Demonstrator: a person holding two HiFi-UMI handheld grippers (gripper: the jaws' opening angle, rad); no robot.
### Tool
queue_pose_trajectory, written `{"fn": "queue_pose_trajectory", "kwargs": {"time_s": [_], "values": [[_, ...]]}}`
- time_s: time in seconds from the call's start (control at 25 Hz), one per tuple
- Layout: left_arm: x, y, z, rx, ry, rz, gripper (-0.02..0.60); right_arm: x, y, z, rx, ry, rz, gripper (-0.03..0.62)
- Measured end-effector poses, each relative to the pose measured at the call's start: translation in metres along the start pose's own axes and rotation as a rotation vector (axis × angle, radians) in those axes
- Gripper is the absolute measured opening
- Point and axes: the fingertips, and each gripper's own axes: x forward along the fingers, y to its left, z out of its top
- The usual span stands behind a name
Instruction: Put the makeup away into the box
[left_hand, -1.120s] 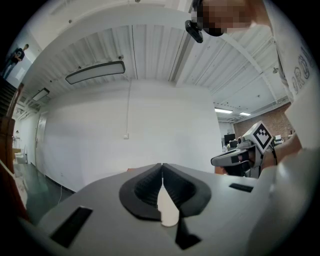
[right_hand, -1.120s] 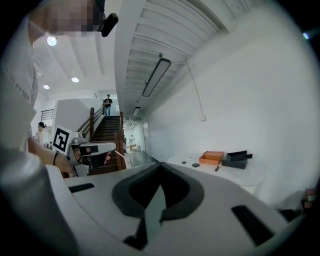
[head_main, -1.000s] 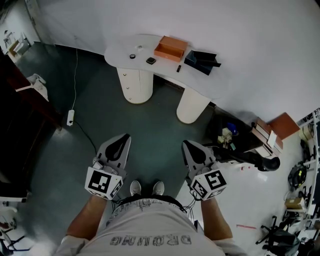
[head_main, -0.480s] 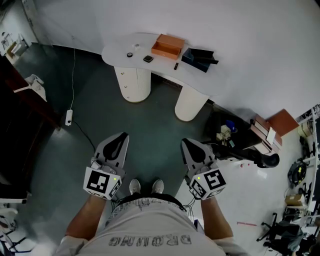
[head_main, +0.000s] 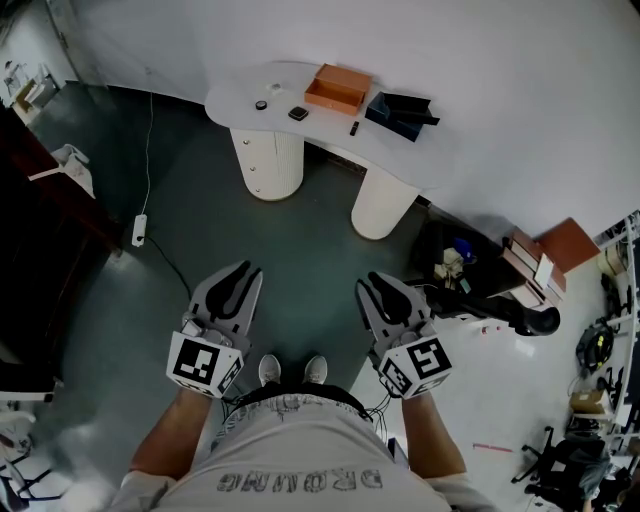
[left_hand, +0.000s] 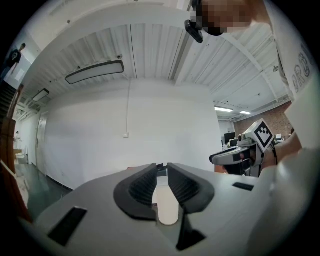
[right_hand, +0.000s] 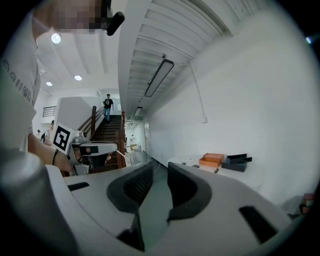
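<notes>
A white table (head_main: 235, 100) stands on dark floor (head_main: 300, 245); a power strip (head_main: 139, 230) lies nearby.

Grey lettered T-shirt (head_main: 290, 462), white shoes (head_main: 271, 373), left gripper (head_main: 246, 271), right gripper (head_main: 371, 281) — grey, marker cubes (head_main: 204, 365)

The left tool (left_hand: 161, 166) jaws, just opening, stand slightly apart, empty.

Three small dark items (head_main: 298, 113) on the white table (head_main: 235, 98) are too small to identify in the head view, and the inside of the orange box (head_main: 337, 90) cannot be made out either. The legs are hidden under the shirt (head_main: 290, 450); only the shoe tips (head_main: 293, 372) show. The clutter (head_main: 600, 352) at far right is cut off by the picture's edge.
</notes>
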Motion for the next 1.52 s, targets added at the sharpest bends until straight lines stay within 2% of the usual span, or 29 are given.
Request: {"fn": "queue_pose_trajectory", "kwargs": {"time_s": [0.32,0.8,1.24,1.52], "values": [[0.005,0.001,-0.004,-0.009,0.007,0.015,0.140,0.001,-0.008,-0.001,0.009,0.001,-0.002,0.139],[0.023,0.003,-0.010,-0.015,0.024,0.038,0.193,0.007,-0.029,-0.003,0.021,0.001,-0.005,0.213],[0.053,-0.005,-0.023,-0.027,0.048,0.054,0.264,0.014,-0.060,-0.010,0.035,0.003,0.022,0.257],[0.074,-0.006,-0.028,-0.036,0.056,0.058,0.281,0.021,-0.080,-0.012,0.042,0.007,0.029,0.267]]}}
